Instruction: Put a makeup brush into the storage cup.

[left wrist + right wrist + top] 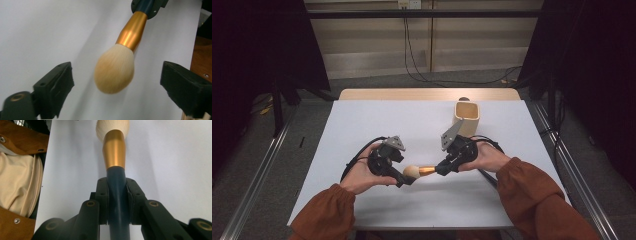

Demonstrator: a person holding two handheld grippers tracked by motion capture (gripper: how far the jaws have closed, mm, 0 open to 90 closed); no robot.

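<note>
Clamping the dark handle of a makeup brush (421, 171), the right gripper (443, 168) holds it roughly level above the white table (362, 125), near the middle of the table's near half, with the fluffy cream head pointing left toward the left gripper (404, 179). In the right gripper view the two black jaws press on either side of the dark blue handle, and the gold collar and pale bristles stick out beyond them. The left gripper's jaws stand wide apart; in the left gripper view the brush head (114, 71) hangs between them without touching either pad. A tan square cup (466, 118) stands upright on the far right part of the table, just behind the right hand (488, 157). Both forearms wear rust-coloured sleeves (532, 192).
</note>
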